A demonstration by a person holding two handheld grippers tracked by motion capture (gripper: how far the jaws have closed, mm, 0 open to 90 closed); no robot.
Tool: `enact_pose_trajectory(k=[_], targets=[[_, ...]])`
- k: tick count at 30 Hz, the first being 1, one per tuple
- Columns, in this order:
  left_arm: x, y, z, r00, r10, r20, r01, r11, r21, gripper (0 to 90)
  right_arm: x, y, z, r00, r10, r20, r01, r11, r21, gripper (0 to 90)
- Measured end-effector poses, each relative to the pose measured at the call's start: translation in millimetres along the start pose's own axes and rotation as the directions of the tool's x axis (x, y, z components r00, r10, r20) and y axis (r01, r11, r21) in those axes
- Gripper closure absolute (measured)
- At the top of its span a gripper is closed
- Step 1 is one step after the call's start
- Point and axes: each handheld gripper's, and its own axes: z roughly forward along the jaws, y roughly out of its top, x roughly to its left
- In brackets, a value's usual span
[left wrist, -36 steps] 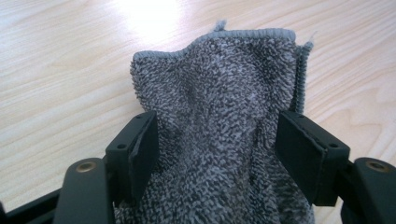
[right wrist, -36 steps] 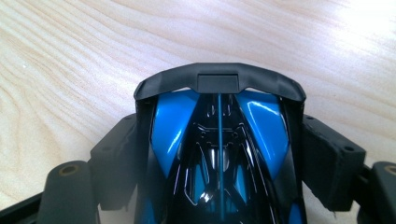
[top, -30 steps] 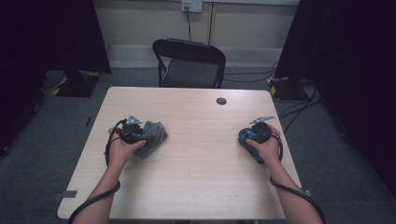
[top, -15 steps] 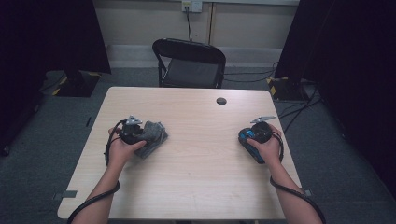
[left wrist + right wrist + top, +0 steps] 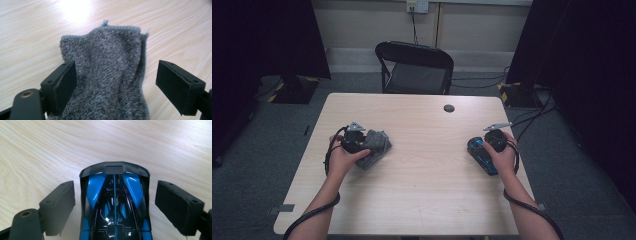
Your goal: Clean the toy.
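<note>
Left gripper view looks along the left gripper (image 5: 115, 82), whose jaws stand wide apart and have just been opening. A grey cloth (image 5: 110, 75) lies between them on the table: it brushes the inner face of the left-hand pad, while a clear strip of wood shows between its hem and the right-hand pad. Nothing presses it, so it rests loose on the wooden table (image 5: 37, 30), bunched and slightly humped, probably as the grip left it. Ahead of the jaws its far edge ends in a small raised corner.

Right gripper view shows the right gripper (image 5: 115, 202) likewise spread, its jaws also having just opened. A blue and black toy car (image 5: 115, 202) sits between them with a gap on both sides, its dark spoiler end pointing away from the tool. It stands on the table by its own weight, so I judge it released, not held.

From the high view, each hand (image 5: 343, 156) keeps its tool low over its own item, cloth (image 5: 374, 145) and car (image 5: 482, 156) well apart across the tabletop. Beyond them a small dark disc (image 5: 449, 108) lies near the far edge, before a black chair (image 5: 414, 67).
</note>
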Motion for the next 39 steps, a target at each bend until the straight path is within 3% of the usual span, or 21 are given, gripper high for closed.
enact_pose_trajectory(k=[19,39], targets=[[-10.1,6.0,-10.2,0.9987,-0.003,0.051,0.003,0.9999,0.014,16.3,3.9,1.5,-13.0,0.9997,-0.021,-0.010,0.021,1.000,-0.008,15.7],[-31.7,6.7,-20.5,0.9926,0.023,0.120,-0.026,0.9992,0.030,16.3,22.6,7.7,-27.4,0.9972,-0.065,-0.038,0.064,0.998,-0.019,15.7]])
